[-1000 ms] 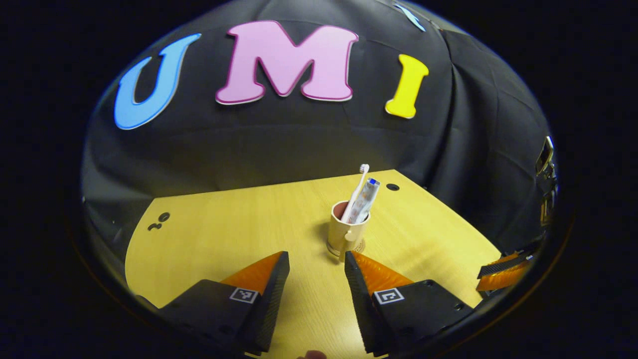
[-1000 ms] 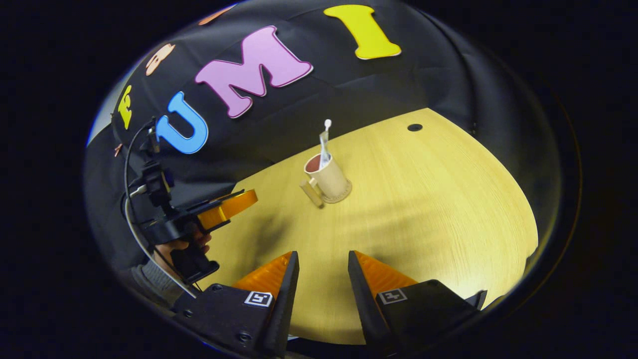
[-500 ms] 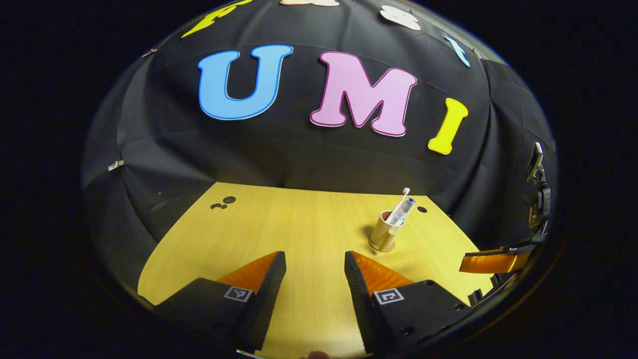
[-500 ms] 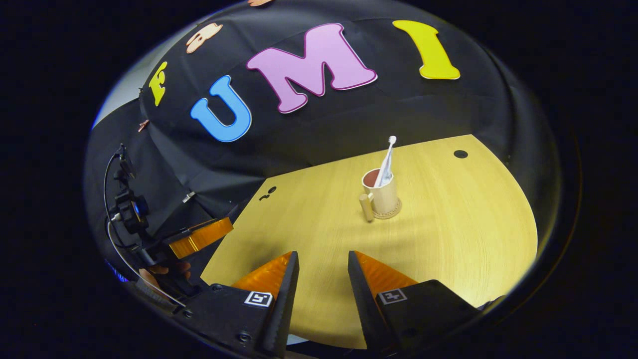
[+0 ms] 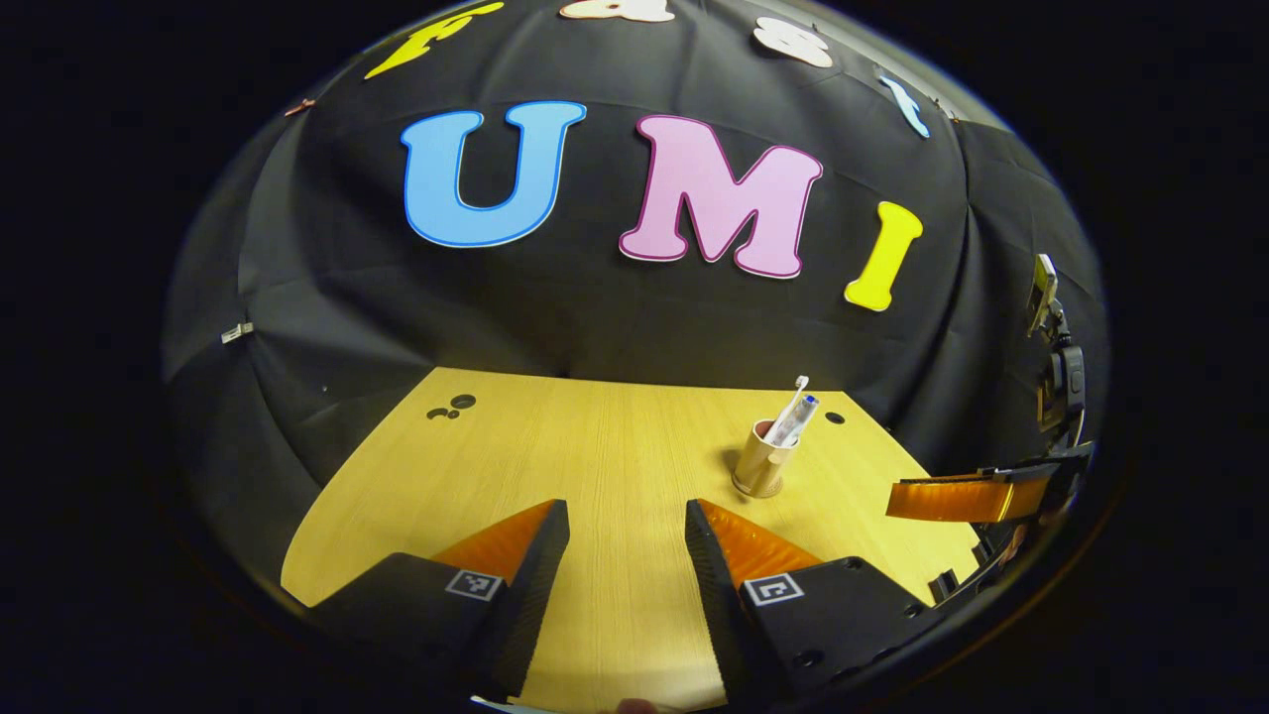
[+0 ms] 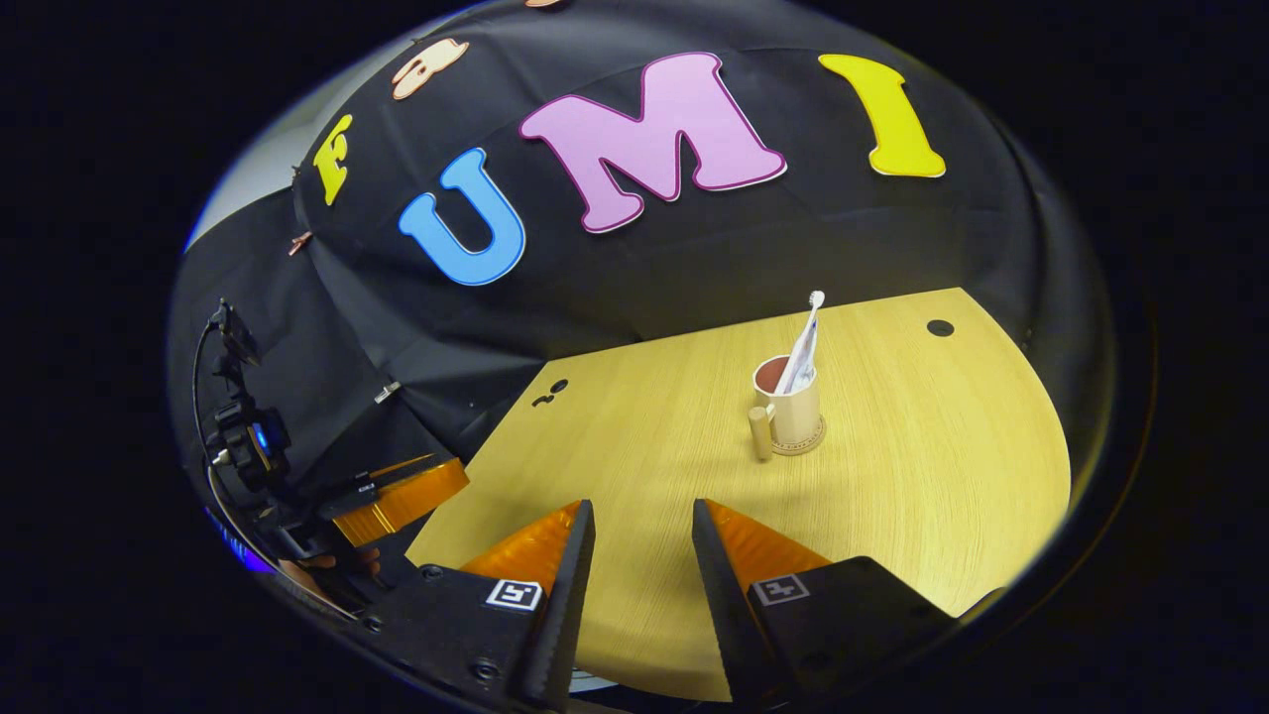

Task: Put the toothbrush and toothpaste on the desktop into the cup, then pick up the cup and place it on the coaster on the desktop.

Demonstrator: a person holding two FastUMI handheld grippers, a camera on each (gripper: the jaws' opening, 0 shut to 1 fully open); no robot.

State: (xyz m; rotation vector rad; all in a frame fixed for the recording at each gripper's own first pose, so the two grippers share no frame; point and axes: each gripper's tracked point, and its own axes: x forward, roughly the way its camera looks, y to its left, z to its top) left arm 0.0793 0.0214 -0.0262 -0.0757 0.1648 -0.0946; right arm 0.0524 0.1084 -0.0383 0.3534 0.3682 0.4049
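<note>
A beige cup (image 5: 760, 466) (image 6: 793, 412) with a side handle stands upright on a round coaster (image 6: 805, 445) on the wooden desktop (image 5: 595, 476) (image 6: 942, 476). A white toothbrush (image 5: 796, 392) (image 6: 810, 319) and a toothpaste tube (image 5: 801, 421) (image 6: 798, 369) lean inside it. My left gripper (image 5: 625, 531) is open over the near edge of the desk, well short of the cup and to its left. My right gripper (image 6: 642, 531) is open too, far back from the cup. The right gripper's finger (image 5: 962, 496) pokes in at the right of the left gripper view.
The left gripper (image 6: 402, 496) and the hand (image 6: 327, 565) holding it sit at the left of the right gripper view. Small dark holes mark the desktop near its far left (image 5: 451, 407) and far right (image 6: 939, 327) corners. Black cloth wall rises behind the desk.
Both grippers have drawn back from the cup, which now looks smaller and farther off. The left gripper view has swung left. The cup has stayed on the coaster.
</note>
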